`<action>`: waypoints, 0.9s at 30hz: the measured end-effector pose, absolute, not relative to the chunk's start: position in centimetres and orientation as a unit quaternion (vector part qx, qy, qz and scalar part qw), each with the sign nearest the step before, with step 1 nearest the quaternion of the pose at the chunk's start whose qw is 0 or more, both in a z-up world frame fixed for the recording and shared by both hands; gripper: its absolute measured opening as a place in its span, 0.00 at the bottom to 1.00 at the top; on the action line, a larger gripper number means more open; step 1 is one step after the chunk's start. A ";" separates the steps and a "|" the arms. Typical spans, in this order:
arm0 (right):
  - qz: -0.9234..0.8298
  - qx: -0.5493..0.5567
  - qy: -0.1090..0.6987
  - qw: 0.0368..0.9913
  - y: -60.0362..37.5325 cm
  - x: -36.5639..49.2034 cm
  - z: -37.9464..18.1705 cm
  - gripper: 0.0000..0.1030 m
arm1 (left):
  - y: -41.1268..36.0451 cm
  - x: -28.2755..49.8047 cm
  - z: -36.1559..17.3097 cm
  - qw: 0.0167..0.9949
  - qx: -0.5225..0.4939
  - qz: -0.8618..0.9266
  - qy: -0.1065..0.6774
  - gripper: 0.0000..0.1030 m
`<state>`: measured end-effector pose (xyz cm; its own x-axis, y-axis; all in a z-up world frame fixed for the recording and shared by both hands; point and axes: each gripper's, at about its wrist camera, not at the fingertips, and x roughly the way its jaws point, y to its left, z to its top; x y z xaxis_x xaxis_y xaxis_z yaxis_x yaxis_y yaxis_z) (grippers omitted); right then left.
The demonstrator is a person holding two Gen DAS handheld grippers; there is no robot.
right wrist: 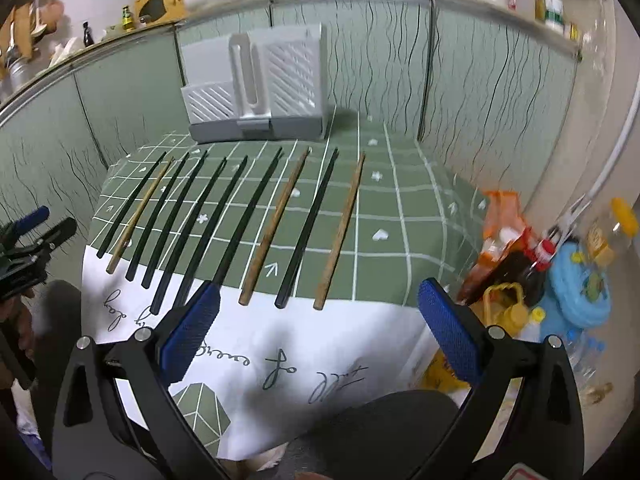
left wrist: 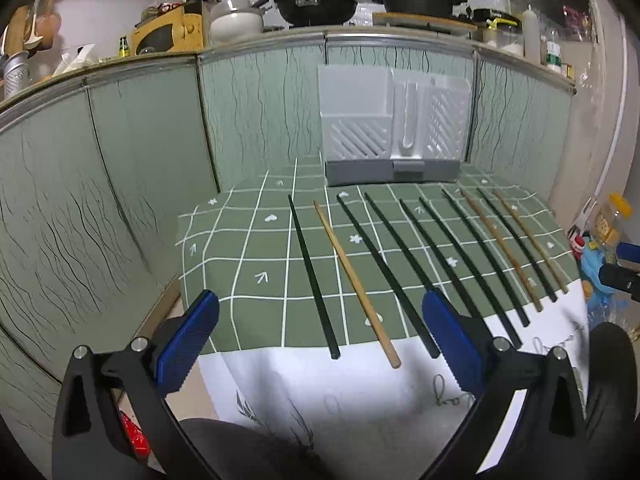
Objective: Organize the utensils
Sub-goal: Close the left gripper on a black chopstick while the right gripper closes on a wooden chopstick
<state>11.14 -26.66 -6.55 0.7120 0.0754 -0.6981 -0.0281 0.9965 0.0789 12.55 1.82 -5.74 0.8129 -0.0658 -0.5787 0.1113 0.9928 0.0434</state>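
Note:
Several chopsticks lie in a row on a green checked cloth [left wrist: 256,256]: black ones [left wrist: 312,276] and wooden ones [left wrist: 356,280]. They also show in the right wrist view, black [right wrist: 308,228] and wooden [right wrist: 340,232]. A white and grey utensil holder [left wrist: 394,128] stands upright at the back of the cloth; it also shows in the right wrist view [right wrist: 260,92]. My left gripper [left wrist: 320,340] is open and empty, low over the near ends of the left chopsticks. My right gripper [right wrist: 318,328] is open and empty, near the ends of the right chopsticks.
Green patterned cabinet doors [left wrist: 120,168] wall the area behind and to the left. Bottles and packets [right wrist: 516,256] crowd the floor to the right of the cloth. A counter [left wrist: 240,36] with pots runs above. The left gripper shows at the left edge of the right wrist view [right wrist: 28,240].

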 end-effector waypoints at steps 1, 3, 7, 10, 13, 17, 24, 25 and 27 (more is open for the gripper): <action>0.026 0.038 0.382 0.923 -26.9 11.4 -7.0 0.92 | 1.7 12.9 -6.2 0.949 0.038 -0.041 0.309 0.95; 0.028 0.045 0.385 0.921 -27.1 12.0 -7.8 0.92 | 1.7 13.6 -6.9 0.946 0.037 -0.038 0.319 0.95; 0.010 0.028 0.381 0.924 -27.0 12.8 -8.7 0.92 | 1.7 14.6 -8.1 0.942 0.040 -0.026 0.333 0.95; -0.005 0.026 0.381 0.924 -27.1 13.6 -9.4 0.92 | 1.8 15.2 -8.8 0.938 0.043 -0.013 0.342 0.95; -0.025 0.019 0.385 0.922 -27.5 14.5 -10.0 0.85 | 2.4 15.8 -9.5 0.935 0.033 0.001 0.353 0.95; -0.040 0.011 0.388 0.921 -27.8 15.4 -10.9 0.70 | 2.7 16.2 -10.1 0.934 0.031 0.009 0.356 0.80; -0.035 -0.008 0.388 0.921 -27.1 15.8 -11.8 0.42 | 2.2 16.7 -10.9 0.930 0.045 0.002 0.364 0.36; -0.032 -0.011 0.388 0.921 -26.9 15.9 -11.9 0.39 | 2.0 16.7 -10.9 0.930 0.048 -0.001 0.364 0.34; -0.027 -0.019 0.385 0.922 -26.5 16.0 -12.0 0.31 | 1.4 16.6 -11.1 0.931 0.062 0.000 0.359 0.27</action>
<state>15.96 -26.47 -12.04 0.7021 -0.0652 -0.7091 0.0353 0.9978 -0.0567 16.60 1.42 -11.06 0.7428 0.0438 -0.6681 0.0448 0.9924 0.1148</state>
